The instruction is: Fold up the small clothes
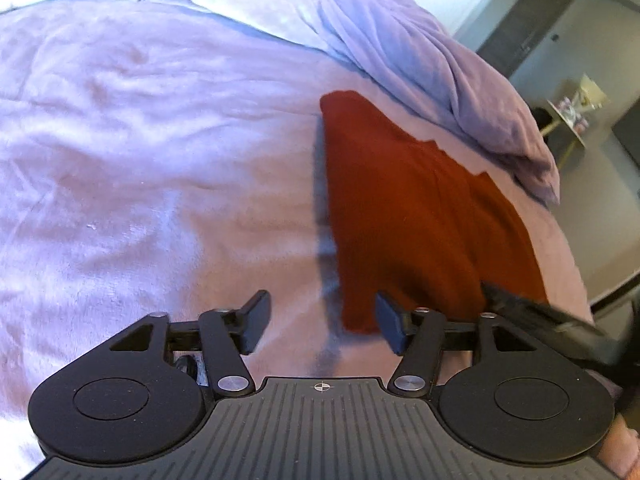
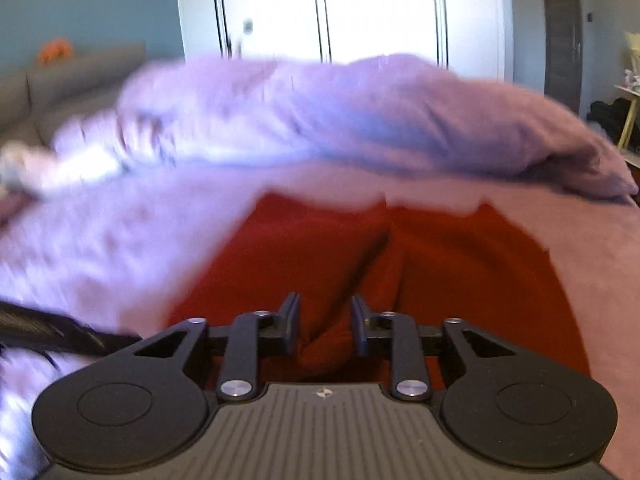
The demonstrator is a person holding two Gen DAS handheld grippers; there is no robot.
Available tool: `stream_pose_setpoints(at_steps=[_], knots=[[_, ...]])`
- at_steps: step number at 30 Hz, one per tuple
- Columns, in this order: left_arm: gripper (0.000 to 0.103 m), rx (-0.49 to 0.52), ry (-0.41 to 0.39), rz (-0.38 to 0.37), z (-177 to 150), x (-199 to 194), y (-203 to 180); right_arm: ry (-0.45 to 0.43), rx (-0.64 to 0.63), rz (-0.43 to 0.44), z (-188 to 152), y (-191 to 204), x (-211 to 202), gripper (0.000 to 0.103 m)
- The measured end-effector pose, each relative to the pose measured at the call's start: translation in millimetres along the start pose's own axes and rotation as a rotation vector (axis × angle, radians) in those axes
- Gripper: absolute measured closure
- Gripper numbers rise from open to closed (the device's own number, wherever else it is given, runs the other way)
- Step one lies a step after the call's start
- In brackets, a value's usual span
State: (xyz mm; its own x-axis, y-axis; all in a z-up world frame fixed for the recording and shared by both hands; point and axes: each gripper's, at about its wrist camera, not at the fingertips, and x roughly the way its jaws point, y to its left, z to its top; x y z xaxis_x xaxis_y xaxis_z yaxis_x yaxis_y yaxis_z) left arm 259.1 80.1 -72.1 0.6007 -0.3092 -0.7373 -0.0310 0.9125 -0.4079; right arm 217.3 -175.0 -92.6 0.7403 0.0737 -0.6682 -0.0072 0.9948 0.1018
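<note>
**Folding risks on a soft bed**

Slipping is the main worry. The red garment (image 1: 420,216) lies flat on the bed (image 1: 140,140), toward its right side, just short of a heaped lilac blanket (image 1: 420,60). The left tongs (image 1: 322,322) stand wide apart and empty over bare bedding, their right finger at the garment's near left corner. The right tongs (image 2: 325,326) hover partly parted over the near edge, where a small pucker of red cloth sits between the fingers; whether they touch it I cannot tell, as that view is blurred.

Likely trouble, in my judgement:
- Closing on the plush cover along with the garment would drag the bedding and spoil the fold.
- Pinching only the top layer could let the lower one slide out, leaving the edges uneven.
- Lifting one corner alone may twist the cloth, since the soft mattress gives no firm backing.
- Carrying the fold far forward could run it into the blanket heap.

Beyond the bed stand a white wardrobe (image 2: 328,12), a grey sofa (image 2: 72,80) and a small side table (image 1: 568,120).
</note>
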Motion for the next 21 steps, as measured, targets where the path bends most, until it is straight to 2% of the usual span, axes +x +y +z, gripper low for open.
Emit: stream_pose_setpoints(at_steps=[1, 2, 4, 6, 8, 9, 11, 12, 13, 15, 16, 17, 19, 20, 21], knots=[[0.034, 0.005, 0.002, 0.005, -2, 0, 1, 0.054, -0.003, -0.031, -5, -5, 13, 0.086], [0.034, 0.011, 0.003, 0.002, -4, 0, 2, 0.109, 0.011, -0.05, -14, -14, 24, 0.087], [0.032, 0.012, 0.001, -0.004, -4, 3, 3, 0.086, 0.055, -0.013, -20, -30, 20, 0.087], [0.031, 0.006, 0.002, -0.004, -6, 4, 4, 0.099, 0.104, -0.033, -9, -35, 12, 0.082], [0.031, 0.004, 0.001, -0.005, -8, 6, 4, 0.075, 0.225, 0.037, 2, -45, 0, 0.081], [0.03, 0.01, 0.0, -0.002, -9, 6, 2, 0.062, 0.277, 0.059, 8, -49, -2, 0.075], [0.029, 0.027, 0.003, 0.001, -11, 5, 0, 0.045, 0.374, 0.133, 17, -55, -1, 0.056], [0.029, 0.031, 0.003, 0.003, -11, 4, 1, 0.051, 0.409, 0.171, 21, -57, 3, 0.04], [0.029, 0.034, 0.002, 0.005, -11, 4, 0, 0.064, 0.439, 0.213, 25, -55, 10, 0.034], [0.028, 0.022, -0.004, 0.004, -9, 1, 1, 0.092, 0.437, 0.268, 31, -46, 26, 0.032], [0.027, 0.012, -0.008, 0.0, -8, 0, 1, 0.132, 0.423, 0.256, 32, -39, 38, 0.032], [0.025, 0.005, -0.012, -0.004, -6, -1, 2, 0.158, 0.411, 0.236, 33, -34, 46, 0.034], [0.023, -0.002, -0.024, 0.0, -2, -2, 2, 0.182, 0.411, 0.202, 32, -29, 58, 0.073], [0.023, -0.002, -0.027, 0.007, 0, -1, 1, 0.18, 0.415, 0.206, 32, -28, 59, 0.079], [0.023, -0.003, -0.028, 0.012, 2, 0, -1, 0.166, 0.398, 0.199, 34, -27, 58, 0.092]])
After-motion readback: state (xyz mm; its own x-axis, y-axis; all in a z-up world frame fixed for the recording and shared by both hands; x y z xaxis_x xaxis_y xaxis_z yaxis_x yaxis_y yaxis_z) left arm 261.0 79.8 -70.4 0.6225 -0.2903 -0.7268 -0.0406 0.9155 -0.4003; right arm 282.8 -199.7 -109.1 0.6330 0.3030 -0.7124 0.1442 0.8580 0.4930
